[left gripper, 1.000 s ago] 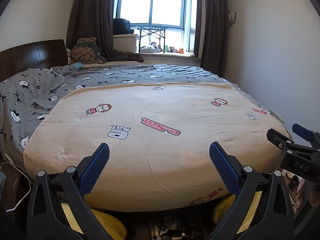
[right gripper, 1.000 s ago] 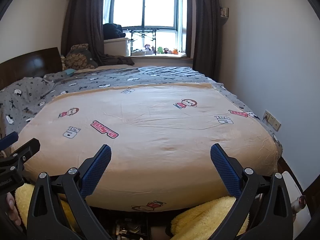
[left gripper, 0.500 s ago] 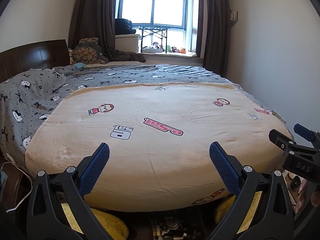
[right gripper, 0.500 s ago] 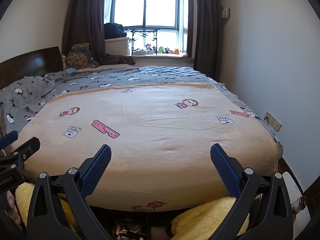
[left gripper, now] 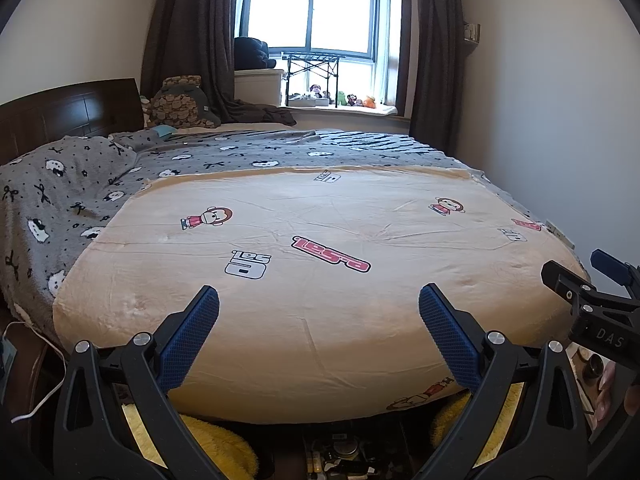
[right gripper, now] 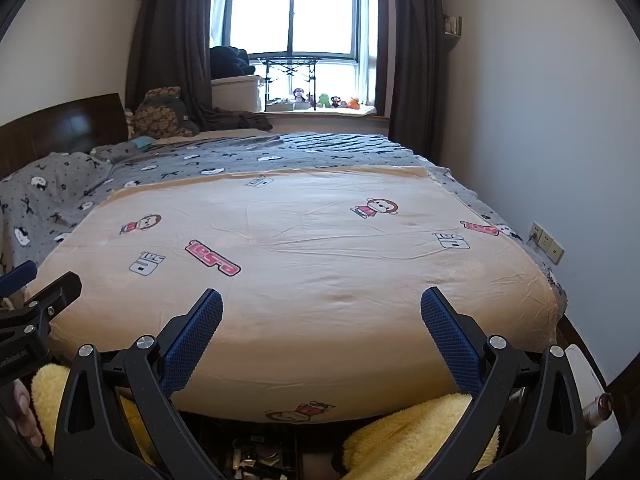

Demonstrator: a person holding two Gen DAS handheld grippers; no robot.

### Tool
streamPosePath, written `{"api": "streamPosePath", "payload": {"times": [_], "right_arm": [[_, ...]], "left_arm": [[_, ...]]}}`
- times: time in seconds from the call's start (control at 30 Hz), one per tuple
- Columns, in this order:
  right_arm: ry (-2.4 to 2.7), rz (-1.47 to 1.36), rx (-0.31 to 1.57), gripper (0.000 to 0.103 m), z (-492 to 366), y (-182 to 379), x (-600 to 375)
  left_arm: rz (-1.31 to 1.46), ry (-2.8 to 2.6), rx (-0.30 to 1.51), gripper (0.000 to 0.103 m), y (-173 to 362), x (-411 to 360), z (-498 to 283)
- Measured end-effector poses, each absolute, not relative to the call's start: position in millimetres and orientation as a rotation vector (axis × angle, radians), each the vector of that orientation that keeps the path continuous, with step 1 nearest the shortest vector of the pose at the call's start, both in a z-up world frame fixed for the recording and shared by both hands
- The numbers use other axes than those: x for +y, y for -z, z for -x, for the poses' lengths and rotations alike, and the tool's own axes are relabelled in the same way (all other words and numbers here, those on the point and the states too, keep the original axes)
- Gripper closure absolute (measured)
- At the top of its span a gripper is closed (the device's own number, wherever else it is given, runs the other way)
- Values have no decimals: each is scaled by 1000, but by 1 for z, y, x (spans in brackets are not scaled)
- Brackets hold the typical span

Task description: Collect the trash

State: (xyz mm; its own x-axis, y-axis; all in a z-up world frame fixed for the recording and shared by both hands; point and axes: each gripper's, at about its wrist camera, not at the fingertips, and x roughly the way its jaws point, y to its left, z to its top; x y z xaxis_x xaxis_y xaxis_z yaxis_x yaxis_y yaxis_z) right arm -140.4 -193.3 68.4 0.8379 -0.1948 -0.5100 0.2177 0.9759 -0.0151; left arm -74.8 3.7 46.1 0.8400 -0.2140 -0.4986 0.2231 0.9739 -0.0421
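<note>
Clutter (left gripper: 336, 456) under the bed (left gripper: 320, 280): indistinct.

Daylight only, from window (left gripper: 312, 16) at far wall; panes blown out white, no detail outside. Beige blanket (left gripper: 320, 280) evenly lit, soft, faint crease shadows. Dark curtains (right gripper: 168, 40) lose detail. Under-bed gap (right gripper: 260, 452) dim, contents hard to identify, possibly small clutter. Strong fisheye bend: walls bow, black vignette at corners. Focus sharp centrally, slightly soft toward edges.
</note>
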Motion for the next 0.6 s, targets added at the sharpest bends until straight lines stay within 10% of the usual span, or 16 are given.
{"api": "streamPosePath", "payload": {"times": [0.6], "right_arm": [[216, -46, 532, 4, 141, -69, -192]], "left_arm": [[-36, 234, 517, 8, -43, 3, 76]]}}
